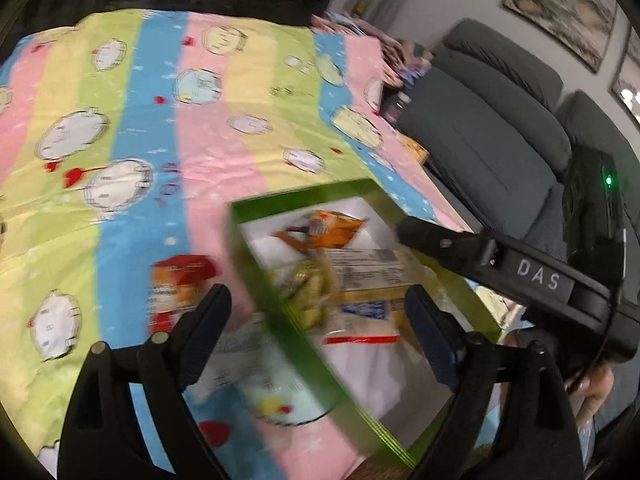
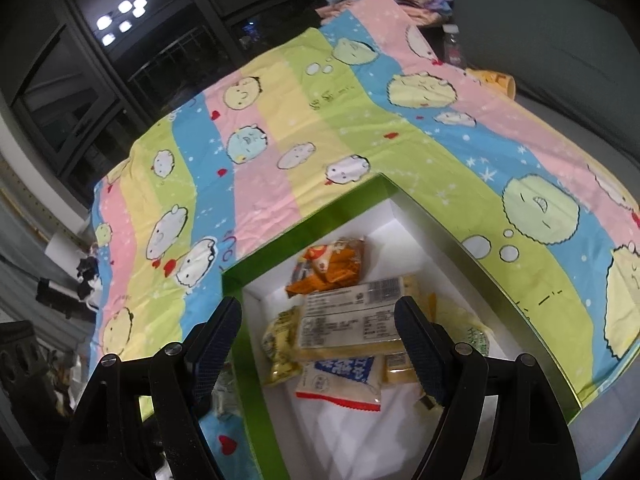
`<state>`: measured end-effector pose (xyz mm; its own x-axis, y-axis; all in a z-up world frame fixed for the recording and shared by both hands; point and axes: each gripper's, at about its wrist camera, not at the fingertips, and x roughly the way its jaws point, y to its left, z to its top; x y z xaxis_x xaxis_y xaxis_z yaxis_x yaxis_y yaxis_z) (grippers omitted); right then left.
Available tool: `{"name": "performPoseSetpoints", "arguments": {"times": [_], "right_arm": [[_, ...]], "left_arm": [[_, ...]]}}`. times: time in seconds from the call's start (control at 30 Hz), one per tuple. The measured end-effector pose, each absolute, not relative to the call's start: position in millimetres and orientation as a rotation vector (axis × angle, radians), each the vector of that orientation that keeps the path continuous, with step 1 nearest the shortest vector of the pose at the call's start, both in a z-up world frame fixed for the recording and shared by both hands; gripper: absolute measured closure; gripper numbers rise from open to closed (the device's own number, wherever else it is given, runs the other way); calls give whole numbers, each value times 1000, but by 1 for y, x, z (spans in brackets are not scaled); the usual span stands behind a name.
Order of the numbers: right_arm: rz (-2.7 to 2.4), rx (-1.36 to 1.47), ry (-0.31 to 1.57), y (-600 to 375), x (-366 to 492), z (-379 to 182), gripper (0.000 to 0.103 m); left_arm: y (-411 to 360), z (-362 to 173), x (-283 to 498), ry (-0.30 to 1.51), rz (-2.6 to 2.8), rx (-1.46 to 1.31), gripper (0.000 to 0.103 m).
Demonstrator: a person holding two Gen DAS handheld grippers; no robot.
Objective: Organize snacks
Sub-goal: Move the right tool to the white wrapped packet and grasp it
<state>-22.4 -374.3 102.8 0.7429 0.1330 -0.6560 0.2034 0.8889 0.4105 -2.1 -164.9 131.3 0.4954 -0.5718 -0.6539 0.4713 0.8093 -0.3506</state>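
A green box with a white inside (image 1: 280,276) (image 2: 304,208) lies on the striped cartoon cloth. It holds several snack packets: an orange one (image 1: 328,228) (image 2: 332,266), a clear labelled one (image 2: 352,318), a yellow one (image 2: 280,344) and a blue-white one (image 2: 344,376). A red-orange packet (image 1: 180,284) lies on the cloth left of the box. My left gripper (image 1: 320,332) is open over the box's left wall. My right gripper (image 2: 320,344) is open and empty above the packets; it also shows in the left wrist view (image 1: 404,228).
The cloth (image 1: 160,120) covers the table. A grey sofa (image 1: 500,128) stands to the right. A small bottle (image 2: 452,46) and a yellow item (image 2: 496,78) sit beyond the cloth's far right edge. Dark windows (image 2: 120,40) lie behind.
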Motion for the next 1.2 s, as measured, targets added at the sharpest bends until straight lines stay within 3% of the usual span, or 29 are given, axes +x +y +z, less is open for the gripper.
{"name": "performPoseSetpoints", "arguments": {"times": [0.33,0.63,1.2], "right_arm": [[168,408,760,-306,-12,114,22],[260,305,873,-236,1,97,22],[-75,103,983,-195,1,44,23]], "left_arm": [[-52,130,-7,841,-372,-235,7],[14,87,-12,884,-233,-267,8],[34,72,-10,932,-261,-289,8]]}}
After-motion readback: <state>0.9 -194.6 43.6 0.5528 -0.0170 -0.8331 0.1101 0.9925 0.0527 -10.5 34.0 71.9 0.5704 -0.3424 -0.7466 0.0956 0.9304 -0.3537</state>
